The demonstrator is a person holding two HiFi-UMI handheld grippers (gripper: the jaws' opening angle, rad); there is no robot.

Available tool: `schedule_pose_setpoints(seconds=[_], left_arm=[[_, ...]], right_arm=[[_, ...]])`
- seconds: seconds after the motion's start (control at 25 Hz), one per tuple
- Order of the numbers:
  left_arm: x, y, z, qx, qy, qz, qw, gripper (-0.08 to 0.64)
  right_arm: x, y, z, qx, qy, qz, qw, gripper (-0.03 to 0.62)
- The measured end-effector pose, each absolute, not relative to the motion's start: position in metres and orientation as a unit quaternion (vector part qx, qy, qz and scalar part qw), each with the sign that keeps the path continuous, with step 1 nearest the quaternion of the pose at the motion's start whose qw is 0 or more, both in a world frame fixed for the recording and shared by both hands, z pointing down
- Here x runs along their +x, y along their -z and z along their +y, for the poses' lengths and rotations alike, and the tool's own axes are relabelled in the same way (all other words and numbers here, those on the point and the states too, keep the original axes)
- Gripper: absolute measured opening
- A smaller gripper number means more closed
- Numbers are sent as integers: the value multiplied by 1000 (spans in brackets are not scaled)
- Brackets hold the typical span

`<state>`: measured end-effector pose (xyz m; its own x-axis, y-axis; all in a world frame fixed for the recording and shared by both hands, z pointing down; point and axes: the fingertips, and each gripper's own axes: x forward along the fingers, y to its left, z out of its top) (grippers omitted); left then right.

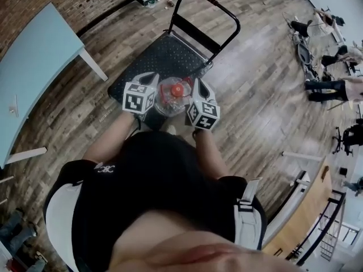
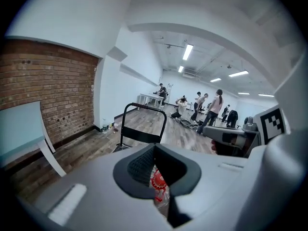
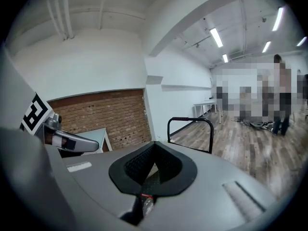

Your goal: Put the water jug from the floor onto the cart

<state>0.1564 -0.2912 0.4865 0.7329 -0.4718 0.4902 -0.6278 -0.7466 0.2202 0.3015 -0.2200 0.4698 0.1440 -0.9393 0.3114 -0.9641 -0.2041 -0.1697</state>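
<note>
1. The water jug [image 1: 170, 102], clear with a red cap [image 1: 177, 89], stands upright between the two grippers, directly in front of the person.
2. From the head view the jug lies over the near edge of the cart [image 1: 170, 55], a black platform with its handle [image 1: 211, 9] raised at the far end. No view shows whether the jug rests on the platform, on the wooden floor [image 1: 255, 112], or hangs clear of both.
3. The left gripper [image 1: 152, 79] is at the jug's left shoulder. In the left gripper view its jaws [image 2: 155, 153] are drawn close, leaving a narrow slot filled by the red cap and clear plastic of the jug [image 2: 159, 186]; they are clamped on it.
4. The right gripper [image 1: 198, 86] is at the jug's right shoulder. Its jaws [image 3: 153, 170] are likewise nearly together, with a sliver of clear plastic [image 3: 146, 204] caught low in the slot.
5. The cart handle appears beyond both sets of jaws [image 2: 144, 107] [image 3: 190, 119].
6. A light blue table [image 1: 34, 67] stands to the left, well apart from the cart.
</note>
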Motion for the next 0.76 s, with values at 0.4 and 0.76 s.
schedule_pose_setpoints(seconds=[0.4,0.76], left_arm=[[153,-473,-300,904,-198,-320,203,0],[157,-463,-302,904,-181,-325,212,0]], right_arm=[[301,-457,-220,759,-169,-628,35,12],[305,-452,-219,762,-159,-627,28,12]])
